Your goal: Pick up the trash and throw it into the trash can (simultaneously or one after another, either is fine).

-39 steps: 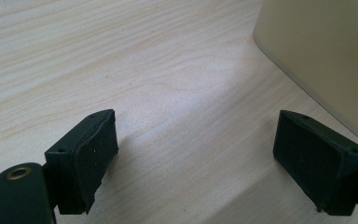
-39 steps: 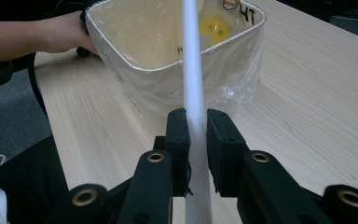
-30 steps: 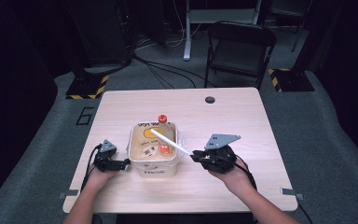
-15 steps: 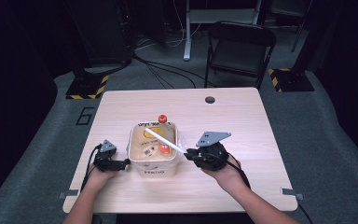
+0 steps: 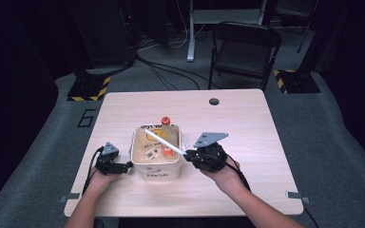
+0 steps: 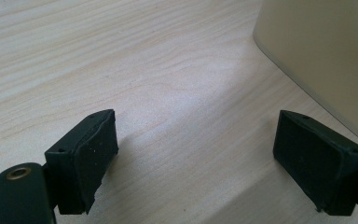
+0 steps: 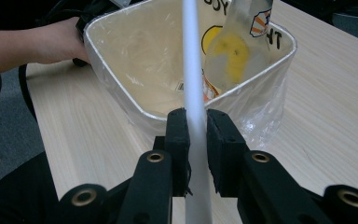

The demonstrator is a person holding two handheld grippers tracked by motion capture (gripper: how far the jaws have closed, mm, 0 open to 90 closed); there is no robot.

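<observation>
White rod [image 7: 191, 70], slim and smooth, clamped by the right gripper [image 5: 190, 155], slanting toward 10 o'clock over the cream bin [image 5: 154, 175] holding an orange-capped bottle [image 5: 165, 124]; left gripper [image 6: 196, 158] open at the bin's 9 o'clock; pale wooden table [image 5: 247, 123], chair [image 5: 244, 47] at 12 o'clock

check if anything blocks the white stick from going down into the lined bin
Nothing visible does. The right gripper is shut on the white stick, which already slants over the open bin. A clear bottle with an orange cap leans at the far wall, beside the stick's path.
</observation>
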